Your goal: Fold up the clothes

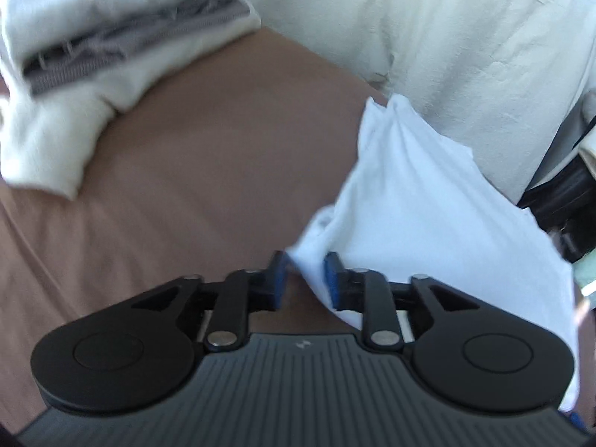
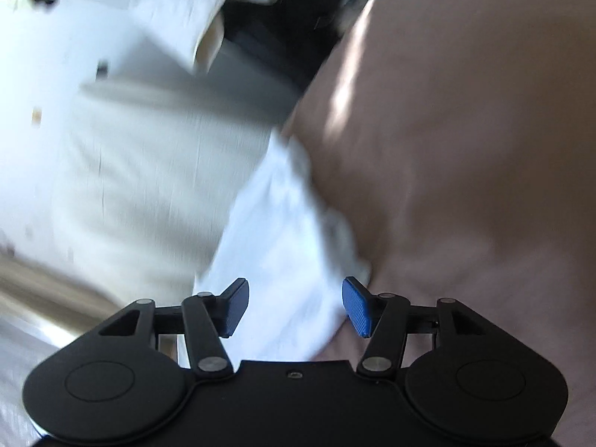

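- Folded stack [image 1: 111,37] of white and grey clothes at ten o'clock on brown sheet [image 1: 193,171].
- Left gripper [image 1: 306,279]: jaws narrow, white garment [image 1: 417,201] edge between pads, grip unclear.
- Cream bedding [image 1: 465,37] at one o'clock.
- Right gripper [image 2: 296,305]: jaws wide, over white garment.

Two close wrist views, shared white cloth [image 1: 428,201]
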Tool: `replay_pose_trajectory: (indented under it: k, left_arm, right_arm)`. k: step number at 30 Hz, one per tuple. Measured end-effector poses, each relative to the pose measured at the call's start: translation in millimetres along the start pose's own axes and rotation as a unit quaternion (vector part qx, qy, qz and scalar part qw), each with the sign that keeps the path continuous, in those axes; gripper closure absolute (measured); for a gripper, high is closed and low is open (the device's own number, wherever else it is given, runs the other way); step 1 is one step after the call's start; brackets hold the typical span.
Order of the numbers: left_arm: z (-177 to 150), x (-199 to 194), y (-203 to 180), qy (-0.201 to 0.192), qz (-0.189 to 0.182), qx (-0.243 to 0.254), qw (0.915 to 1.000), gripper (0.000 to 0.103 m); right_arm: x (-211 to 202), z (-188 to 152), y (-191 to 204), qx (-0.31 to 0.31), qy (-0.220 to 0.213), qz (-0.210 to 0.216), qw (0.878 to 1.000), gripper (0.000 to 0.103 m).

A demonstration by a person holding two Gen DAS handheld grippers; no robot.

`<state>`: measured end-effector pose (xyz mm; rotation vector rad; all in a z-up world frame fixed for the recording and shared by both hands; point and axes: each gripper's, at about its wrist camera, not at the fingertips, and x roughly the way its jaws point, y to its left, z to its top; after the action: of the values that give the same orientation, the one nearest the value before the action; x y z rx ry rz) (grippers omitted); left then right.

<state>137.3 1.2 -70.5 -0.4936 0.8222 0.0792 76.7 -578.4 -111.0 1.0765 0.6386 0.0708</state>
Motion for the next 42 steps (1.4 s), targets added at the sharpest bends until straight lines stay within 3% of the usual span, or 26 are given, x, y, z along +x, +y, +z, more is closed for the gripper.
replay_pose_trajectory:
  k: [4,6,8,11,16,18,19,20,21,22,26,29,31,35,38,42]
  left_arm:
    - [-2,-8,13,0.005,-0.008,-0.048,0.9988,0.077]
    - [-4,-11,13,0.012,-0.003,-0.051,0.9986,0.077]
    - [-8,-10,9,0.035,0.012,-0.049,0.9981,0.062]
    - [-16,6,0,0.070,0.000,-0.057,0.9959,0.054]
    - [-8,32,-5,0.018,-0.031,-0.077,0.9964,0.049]
    - [-5,42,1,0.000,-0.046,-0.103,0.9937,0.052]
    - [-5,45,2,-0.009,-0.050,-0.109,0.9928,0.066]
    - [-6,44,1,-0.011,-0.051,-0.097,0.9939,0.093]
    - [-6,42,-3,-0.011,-0.050,-0.074,0.9960,0.092]
    - [-7,37,-10,-0.020,-0.043,-0.052,0.9975,0.093]
    - [-4,7,-31,-0.052,-0.031,0.000,0.9982,0.093]
    - [-4,-19,-34,-0.054,-0.044,-0.006,0.9976,0.093]
    - [-11,-29,-29,-0.043,-0.035,-0.011,0.9984,0.093]
    - [-28,-36,-5,0.022,-0.038,-0.052,0.9977,0.093]
    - [-34,-59,3,0.026,-0.049,-0.058,0.9968,0.094]
    - [-43,-79,4,0.013,-0.043,-0.026,0.9986,0.094]
  right_arm:
    - [30,-21,-2,0.003,0.073,-0.009,0.997,0.041]
    - [34,-32,-10,0.021,0.085,-0.015,0.996,0.041]
    - [35,-35,-11,0.021,0.083,-0.013,0.996,0.041]
    - [48,-28,-7,0.006,0.062,-0.011,0.998,0.040]
    - [67,-12,-12,-0.010,-0.001,0.001,1.000,0.040]
    - [65,-7,-25,0.013,-0.027,0.025,0.999,0.043]
    - [66,-6,-30,0.038,-0.036,0.031,0.998,0.055]
    - [66,-4,-31,0.041,-0.037,0.027,0.998,0.061]
    - [67,-1,-30,0.024,-0.032,0.018,0.999,0.088]
    - [66,1,-26,-0.002,-0.030,0.007,1.000,0.091]
    - [48,0,-7,-0.066,-0.050,-0.012,0.997,0.094]
    - [19,1,8,-0.087,-0.065,-0.004,0.994,0.095]
    - [0,-2,15,-0.089,-0.066,-0.003,0.994,0.095]
    - [-28,-1,3,-0.053,-0.053,-0.026,0.997,0.095]
    - [-49,-4,-4,-0.033,-0.045,-0.041,0.998,0.095]
    - [-69,-19,11,-0.134,-0.080,-0.068,0.985,0.096]
